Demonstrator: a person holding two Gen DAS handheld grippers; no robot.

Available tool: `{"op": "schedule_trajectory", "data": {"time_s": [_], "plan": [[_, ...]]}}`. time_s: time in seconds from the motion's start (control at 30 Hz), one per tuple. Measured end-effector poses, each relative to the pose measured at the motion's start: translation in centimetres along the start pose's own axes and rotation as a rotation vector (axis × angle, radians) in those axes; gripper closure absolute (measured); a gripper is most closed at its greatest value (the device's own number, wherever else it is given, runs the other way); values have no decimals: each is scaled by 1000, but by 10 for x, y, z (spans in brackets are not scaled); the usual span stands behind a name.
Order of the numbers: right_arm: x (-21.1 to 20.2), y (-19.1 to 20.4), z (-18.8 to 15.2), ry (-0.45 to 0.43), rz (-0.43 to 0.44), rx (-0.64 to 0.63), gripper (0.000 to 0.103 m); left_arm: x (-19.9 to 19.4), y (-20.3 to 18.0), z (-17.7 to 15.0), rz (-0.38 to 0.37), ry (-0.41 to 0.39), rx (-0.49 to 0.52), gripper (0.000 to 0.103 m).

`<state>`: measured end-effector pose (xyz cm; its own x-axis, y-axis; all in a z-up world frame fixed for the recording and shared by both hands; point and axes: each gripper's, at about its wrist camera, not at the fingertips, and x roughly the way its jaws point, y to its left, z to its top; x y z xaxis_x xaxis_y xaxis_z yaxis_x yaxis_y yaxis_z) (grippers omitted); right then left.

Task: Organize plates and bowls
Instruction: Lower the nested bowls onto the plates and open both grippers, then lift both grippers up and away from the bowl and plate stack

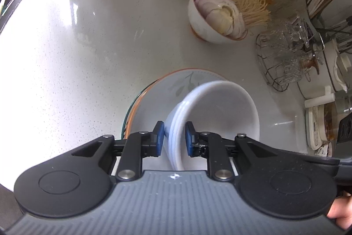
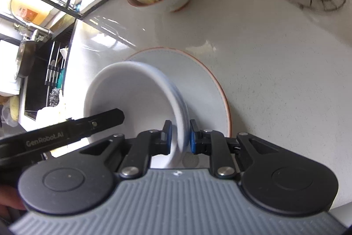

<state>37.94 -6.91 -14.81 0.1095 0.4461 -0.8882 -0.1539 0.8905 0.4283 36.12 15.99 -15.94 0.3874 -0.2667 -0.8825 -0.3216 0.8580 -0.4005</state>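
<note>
Bowls (image 1: 211, 111) sit nested on your plate stack (image 1: 158, 89); both hand-held grippers, left (image 1: 174, 139) and right (image 2: 180, 137), pinch opposite rims; release remains

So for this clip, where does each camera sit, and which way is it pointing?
Left wrist: on the left hand-held gripper, facing down and forward at the stacked white bowls on the plates; fingertips of a hand show.
Right wrist: on the right hand-held gripper, facing the same bowls from the opposite rim; the left gripper's finger shows.
Shared: bowls, plates, noodle bowl, wire basket.
</note>
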Motion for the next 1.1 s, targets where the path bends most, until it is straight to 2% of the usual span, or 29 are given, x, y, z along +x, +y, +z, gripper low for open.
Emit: {"op": "schedule_trajectory", "data": {"time_s": [0.23,0.27,0.33,0.4,0.63,0.87,1.1], "plan": [[-6,0,2,-36,-15,51,83,1,4,4,-26,20,8,80],[-8,1,1,-43,-15,55,82,0,4,5,-31,22,11,75],[-12,1,-1,-65,-10,61,76,-2,3,7,-49,26,24,67],[-18,3,-5,-99,-6,77,57,-6,0,8,-58,25,50,65],[-44,11,-23,-241,-42,107,57,-32,-9,11,-72,-14,167,64],[-78,27,-50,-407,-70,109,57,-73,-25,11,-94,-109,304,64],[-124,46,-64,-581,-83,37,57,-126,-48,2,-123,-236,391,64]]}}
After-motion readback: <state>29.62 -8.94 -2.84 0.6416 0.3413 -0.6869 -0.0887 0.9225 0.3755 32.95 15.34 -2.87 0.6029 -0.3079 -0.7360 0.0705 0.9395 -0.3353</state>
